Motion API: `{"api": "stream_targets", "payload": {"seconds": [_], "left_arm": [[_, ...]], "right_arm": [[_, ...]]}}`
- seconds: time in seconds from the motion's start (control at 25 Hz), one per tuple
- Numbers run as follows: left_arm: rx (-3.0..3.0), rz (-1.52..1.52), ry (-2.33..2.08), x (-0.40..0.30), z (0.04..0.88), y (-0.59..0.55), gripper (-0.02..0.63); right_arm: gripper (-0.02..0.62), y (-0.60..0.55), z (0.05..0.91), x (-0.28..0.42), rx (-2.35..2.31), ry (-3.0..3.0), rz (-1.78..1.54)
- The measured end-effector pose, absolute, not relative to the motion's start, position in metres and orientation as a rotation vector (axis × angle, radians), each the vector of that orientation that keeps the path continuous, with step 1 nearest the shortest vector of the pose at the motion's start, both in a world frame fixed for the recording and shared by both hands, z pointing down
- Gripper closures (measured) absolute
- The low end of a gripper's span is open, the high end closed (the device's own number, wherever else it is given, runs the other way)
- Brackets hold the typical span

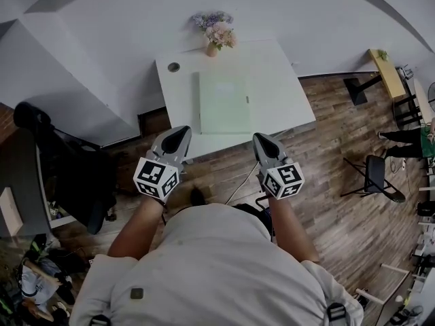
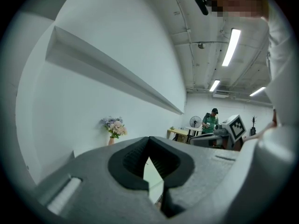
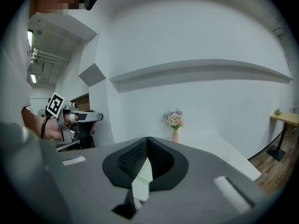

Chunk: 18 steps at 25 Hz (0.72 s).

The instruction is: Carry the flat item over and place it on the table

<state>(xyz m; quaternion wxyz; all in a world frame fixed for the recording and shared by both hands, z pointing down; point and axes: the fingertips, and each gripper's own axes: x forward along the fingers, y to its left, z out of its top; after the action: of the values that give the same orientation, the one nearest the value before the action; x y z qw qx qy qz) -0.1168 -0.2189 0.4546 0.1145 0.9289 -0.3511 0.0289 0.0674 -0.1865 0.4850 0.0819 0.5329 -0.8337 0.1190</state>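
The flat item point(image 1: 224, 104), a pale green board, lies flat on the middle of the white table point(image 1: 285, 94), with its near edge at the table's front edge. Both grippers hang in front of that edge, apart from the item, near my body. My left gripper point(image 1: 179, 136) is shut and empty, its tips meeting point(image 2: 149, 139). The right gripper point(image 1: 264, 141) is likewise shut with nothing in it point(image 3: 147, 139). A strip of the green item shows below the closed pads in the left gripper view point(image 2: 152, 174) and the right gripper view point(image 3: 145, 174).
A vase of flowers point(image 1: 216, 32) stands at the table's far edge, a round grommet point(image 1: 174, 67) at its far left corner. A black office chair point(image 1: 68, 168) is at left, a folding chair point(image 1: 377, 175) and wooden bench point(image 1: 387, 73) at right. A person in green point(image 2: 211, 121) stands far off.
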Motion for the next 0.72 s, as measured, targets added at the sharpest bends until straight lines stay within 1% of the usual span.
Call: {"api": "stream_targets", "payload": {"seconds": [0.28,0.72], "left_arm": [[2.712,0.093,-1.107,-0.091,0.444,-0.178,0.607],[2.681,0.042,-1.232,-0.022,0.437,-0.093,0.607]], "right_arm": [[0.586,-0.155,0.476,0.090,1.529,-2.564,0.344],[0.586,-0.081,0.471,0.149,1.419,-2.659,0.305]]}}
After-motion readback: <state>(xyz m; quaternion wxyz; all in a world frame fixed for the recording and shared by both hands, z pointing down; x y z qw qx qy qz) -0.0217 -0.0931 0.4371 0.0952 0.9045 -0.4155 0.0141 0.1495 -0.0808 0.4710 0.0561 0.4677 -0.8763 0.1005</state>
